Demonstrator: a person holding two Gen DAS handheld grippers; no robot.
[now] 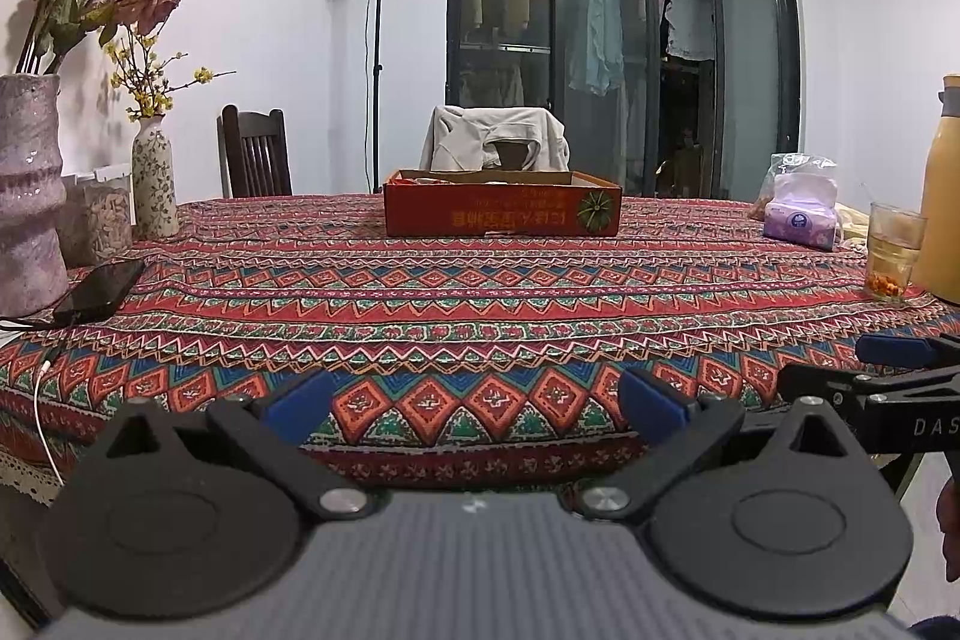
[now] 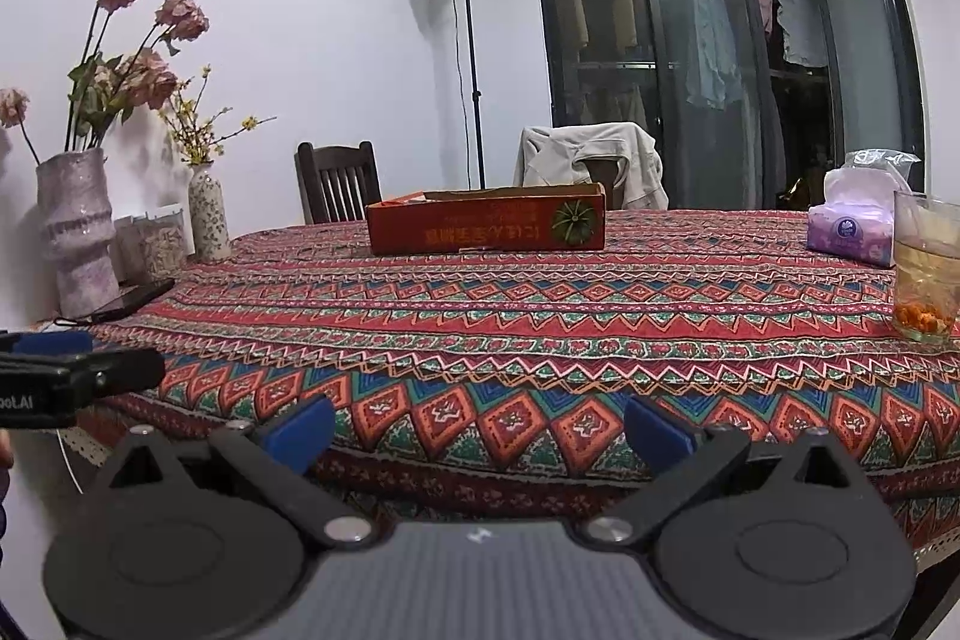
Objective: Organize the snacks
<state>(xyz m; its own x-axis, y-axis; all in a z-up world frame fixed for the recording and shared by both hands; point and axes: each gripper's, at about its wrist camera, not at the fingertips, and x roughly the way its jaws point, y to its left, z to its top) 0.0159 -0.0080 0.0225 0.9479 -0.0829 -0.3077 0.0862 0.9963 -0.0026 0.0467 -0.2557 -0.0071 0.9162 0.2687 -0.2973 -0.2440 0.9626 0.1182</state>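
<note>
**A:** What do I have on the left side?

**B:** My left gripper (image 1: 477, 403) hangs at the near edge of the table (image 1: 480, 292), over the patterned cloth. Its blue fingers (image 1: 300, 403) stand wide apart, nothing between them. In the right wrist view, the same gripper shows as a black body at the left border.

**A:** And the right?

**B:** My right gripper (image 2: 480, 427) is also at the near edge, jaws spread wide, empty. I note it beside the left one, not touching.

**A:** Where is the snack box?

**B:** The red cardboard box (image 1: 503, 209) sits toward the far side of the table, near the middle, well apart from both grippers. It is open at the top; I see something light inside past the rim, but I cannot tell what. Its printing reads upside down from here.

**A:** Anything else logged?

**B:** On the left: a tall pink vase (image 1: 27, 196) with dried flowers, a small flowered vase (image 1: 153, 178), and a black phone (image 1: 99, 289) lying flat just beside the tall vase. On the right: a purple tissue pack (image 1: 801, 220), a glass (image 1: 894, 250) of pale liquid, and a yellow bottle (image 1: 942, 196) at the edge of the left wrist view. Behind the box is a chair (image 1: 498, 142) draped with a pale jacket.
</note>
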